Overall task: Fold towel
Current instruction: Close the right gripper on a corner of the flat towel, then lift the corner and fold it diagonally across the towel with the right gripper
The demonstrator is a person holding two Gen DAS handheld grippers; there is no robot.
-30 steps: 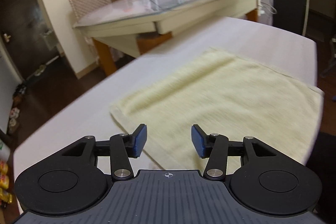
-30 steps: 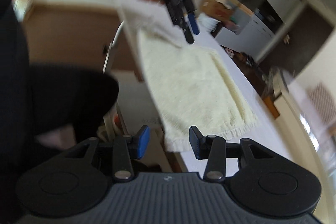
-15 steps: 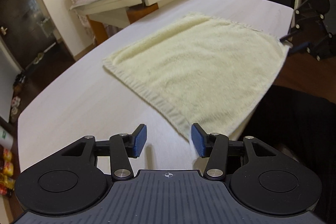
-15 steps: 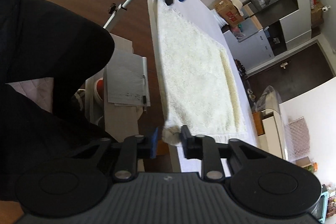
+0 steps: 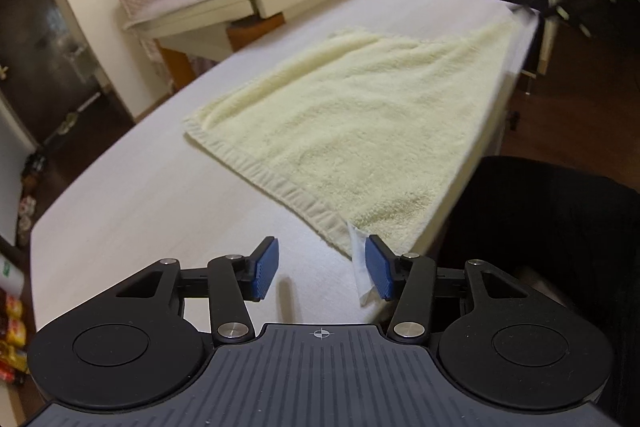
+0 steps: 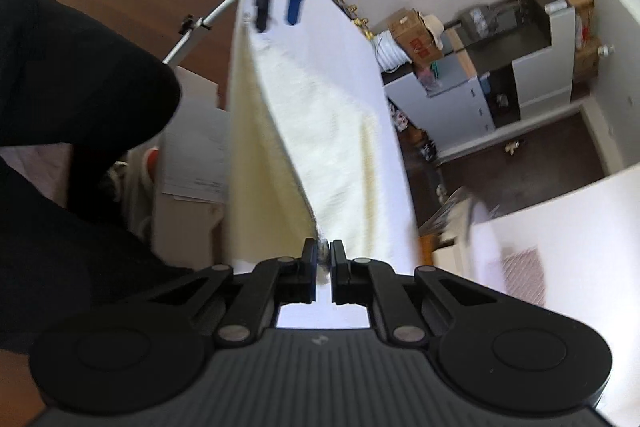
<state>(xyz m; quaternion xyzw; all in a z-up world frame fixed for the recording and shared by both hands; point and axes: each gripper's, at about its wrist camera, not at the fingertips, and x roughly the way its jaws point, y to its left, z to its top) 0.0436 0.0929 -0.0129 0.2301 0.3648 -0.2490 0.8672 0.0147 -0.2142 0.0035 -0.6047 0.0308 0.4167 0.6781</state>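
Cream terry towel (image 5: 360,115) lies spread on the table (image 5: 160,195), one long side hanging over the table's edge nearest the person. Its near corner sits just ahead of the left gripper (image 5: 320,267), whose jaws stand apart and grasp nothing — the white tag just touches the right-hand pad. The far corner along that edge is pinched in the clenched jaws of the right gripper (image 6: 324,259). Half a second back those jaws were only closing round it; now the corner is lifted off the table.

One towel (image 5: 360,123), two claws (image 5: 320,269) (image 6: 324,255), one table (image 5: 160,195).
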